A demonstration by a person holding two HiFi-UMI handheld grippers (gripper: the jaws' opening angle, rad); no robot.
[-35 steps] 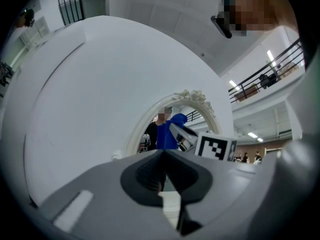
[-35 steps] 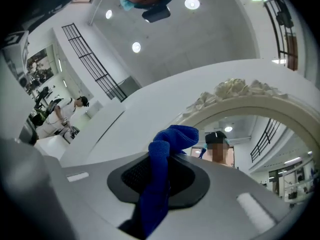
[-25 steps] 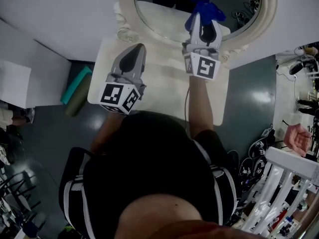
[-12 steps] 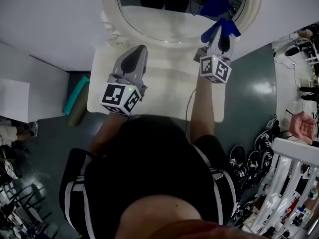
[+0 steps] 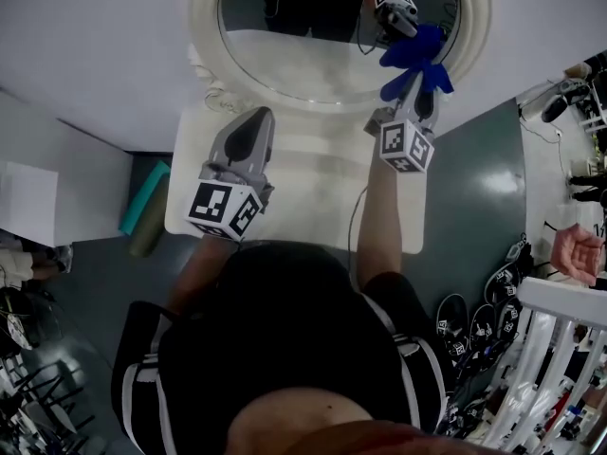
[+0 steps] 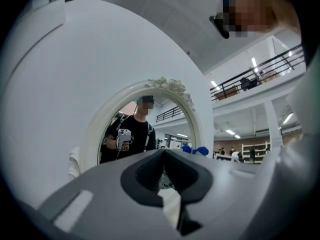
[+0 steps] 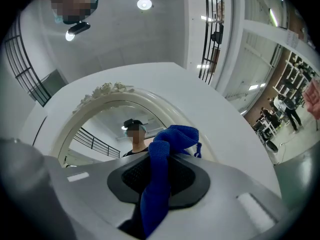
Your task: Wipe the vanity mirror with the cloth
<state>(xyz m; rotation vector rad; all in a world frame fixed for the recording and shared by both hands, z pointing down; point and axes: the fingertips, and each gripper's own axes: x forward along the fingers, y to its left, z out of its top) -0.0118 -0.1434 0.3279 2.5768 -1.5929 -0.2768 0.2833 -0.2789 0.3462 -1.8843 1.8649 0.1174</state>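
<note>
The oval vanity mirror point(image 5: 313, 45) in its ornate white frame point(image 5: 204, 60) stands at the back of the white vanity top point(image 5: 303, 192). My right gripper point(image 5: 418, 83) is shut on a blue cloth point(image 5: 415, 57). The cloth sticks out past the jaws and meets its own reflection at the lower right of the glass. In the right gripper view the cloth point(image 7: 167, 154) hangs between the jaws of the right gripper point(image 7: 157, 171), with the mirror point(image 7: 107, 126) behind. My left gripper point(image 5: 254, 117) hovers shut over the vanity top, left of centre, with nothing in it. Its jaws point(image 6: 164, 156) face the mirror point(image 6: 142, 129).
A green roll point(image 5: 145, 197) lies on the dark floor left of the vanity. White racks and dark gear point(image 5: 512, 349) crowd the right side. A white wall point(image 5: 85, 45) stands behind the mirror. A person's hand point(image 5: 574, 252) shows at the far right.
My right gripper has carried the blue cloth rightward along the lower part of the glass to its right side. The left gripper has stayed over the vanity top.
</note>
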